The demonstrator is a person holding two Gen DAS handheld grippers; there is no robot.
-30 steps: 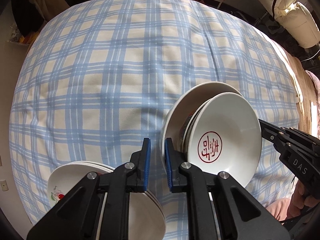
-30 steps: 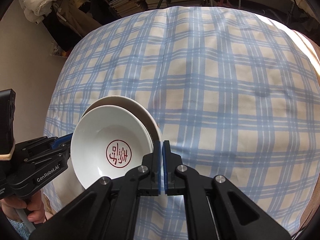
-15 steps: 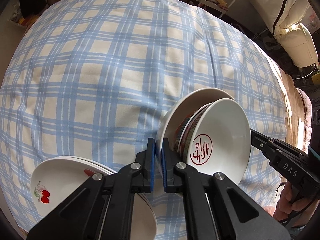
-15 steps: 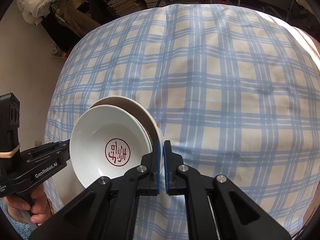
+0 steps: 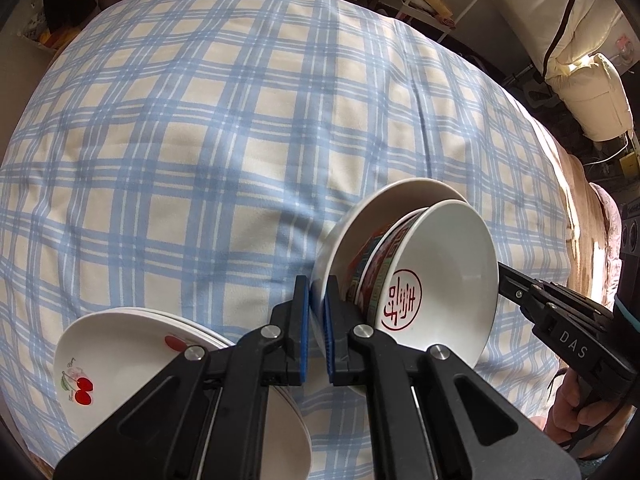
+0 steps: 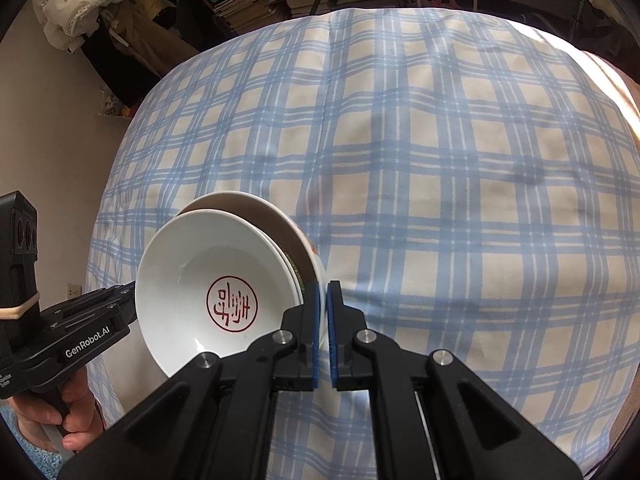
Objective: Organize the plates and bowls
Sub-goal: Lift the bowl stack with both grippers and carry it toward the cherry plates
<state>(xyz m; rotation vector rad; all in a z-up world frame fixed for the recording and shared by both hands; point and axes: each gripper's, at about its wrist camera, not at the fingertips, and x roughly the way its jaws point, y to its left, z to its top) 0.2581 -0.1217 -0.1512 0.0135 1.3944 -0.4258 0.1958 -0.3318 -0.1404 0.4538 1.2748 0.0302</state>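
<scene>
- White bowls (image 5: 436, 280) nested in a tilted stack, held up over the blue plaid tablecloth (image 5: 200, 140).
- Left tool (image 5: 318, 312) is clamped on the outer bowl's rim.
- Right tool (image 6: 323, 316) pinches the opposite rim, closed tight on it.
- Cherry plates (image 5: 120, 344) sit stacked on the worktop just left of the left tool.

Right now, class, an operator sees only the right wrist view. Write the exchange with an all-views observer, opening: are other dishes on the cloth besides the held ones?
Observer: Yes, a stack of cherry plates lies near the left gripper.
Operator: What does that gripper pinch?
Observer: The rim of the big plate, with the seal bowl nested inside.
Operator: Is the bowl's outside plain?
Observer: No, banded red and green.
</scene>
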